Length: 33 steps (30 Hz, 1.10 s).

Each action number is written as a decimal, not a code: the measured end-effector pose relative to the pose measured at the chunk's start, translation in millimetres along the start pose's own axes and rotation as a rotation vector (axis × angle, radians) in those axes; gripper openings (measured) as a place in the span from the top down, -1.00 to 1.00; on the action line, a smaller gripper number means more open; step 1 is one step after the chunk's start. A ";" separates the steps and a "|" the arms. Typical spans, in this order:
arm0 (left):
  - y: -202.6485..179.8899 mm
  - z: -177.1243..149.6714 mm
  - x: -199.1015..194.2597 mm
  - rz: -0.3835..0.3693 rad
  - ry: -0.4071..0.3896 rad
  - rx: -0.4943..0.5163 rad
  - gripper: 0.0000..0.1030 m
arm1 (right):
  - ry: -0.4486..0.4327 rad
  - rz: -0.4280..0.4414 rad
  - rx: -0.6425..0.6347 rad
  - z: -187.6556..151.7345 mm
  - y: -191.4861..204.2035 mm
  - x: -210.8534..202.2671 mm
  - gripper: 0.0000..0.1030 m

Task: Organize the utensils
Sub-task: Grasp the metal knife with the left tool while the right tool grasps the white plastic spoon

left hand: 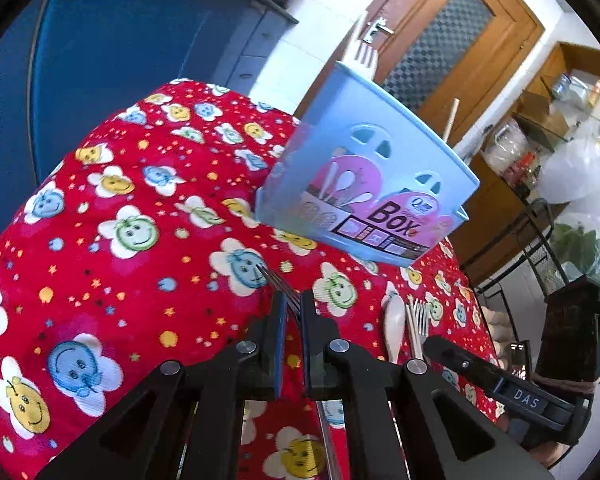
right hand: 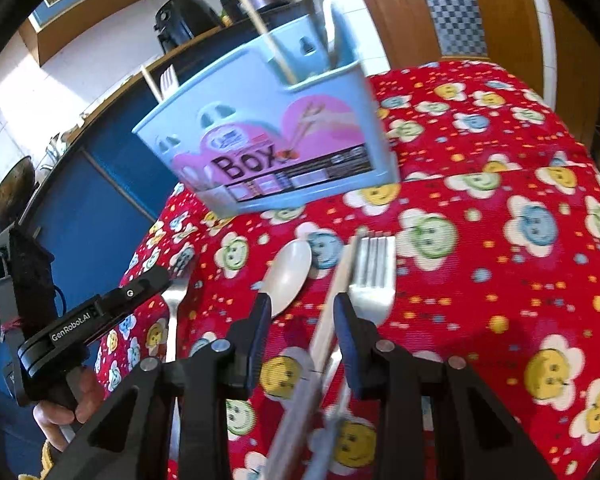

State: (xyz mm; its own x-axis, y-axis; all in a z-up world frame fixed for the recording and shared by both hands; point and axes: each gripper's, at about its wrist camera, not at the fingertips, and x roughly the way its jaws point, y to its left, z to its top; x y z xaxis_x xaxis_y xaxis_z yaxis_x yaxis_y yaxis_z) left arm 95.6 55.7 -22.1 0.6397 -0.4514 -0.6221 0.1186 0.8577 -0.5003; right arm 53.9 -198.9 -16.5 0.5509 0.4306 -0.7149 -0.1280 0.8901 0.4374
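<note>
Far left, the left gripper (left hand: 294, 312) is pinched tight on a metal fork (left hand: 278, 280); the tines poke out past the tips and the handle runs back under the body, so it's held near the neck; seen from the right wrist the same fork (right hand: 176, 300) hangs over the cloth (left hand: 120, 200) edge. Next along, a white spoon (right hand: 290, 276) is lying flat on the cloth, then a chopstick (right hand: 332, 304), then another fork (right hand: 374, 276), all bunched just beside each other. The right gripper (right hand: 302, 312) is spread wide over them; the chopstick runs between the fingers but isn't seen to be gripped yet. Behind it all the blue box (right hand: 276, 136) stands upright, with a fork and sticks already poked in.

Handling-wise, probably: the forks are stiff, a bit heavy and slick, so a grab at the neck is best to stop them swinging; the spoon looks like light plastic, easily taken by the handle; the chopstick is thin and rolly, better taken mid-length, squarely.
</note>
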 end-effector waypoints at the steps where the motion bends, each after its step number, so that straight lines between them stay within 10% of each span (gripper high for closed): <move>1: 1.8 -0.2 -0.6 0.008 -0.003 0.005 0.94 | 0.007 0.001 0.000 -0.1 1.3 2.6 0.32; 13: 12.9 1.6 -6.0 -0.016 0.022 -0.047 0.88 | 0.019 0.020 -0.004 4.7 15.3 4.8 0.31; 18: 12.6 0.3 -11.1 -0.037 0.034 -0.053 0.35 | 0.060 0.025 0.008 -0.9 16.7 10.2 0.31; 33: 14.2 2.3 22.1 -0.087 0.119 -0.099 0.36 | 0.051 0.030 0.080 15.4 2.0 33.1 0.32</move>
State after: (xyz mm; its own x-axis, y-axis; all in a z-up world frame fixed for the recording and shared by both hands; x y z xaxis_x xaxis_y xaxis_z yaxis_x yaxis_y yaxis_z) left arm 113.1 58.5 -41.5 0.5348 -0.5541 -0.6379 0.0905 0.7882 -0.6088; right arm 84.6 -185.1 -30.9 0.5050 0.4658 -0.7266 -0.0765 0.8627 0.4999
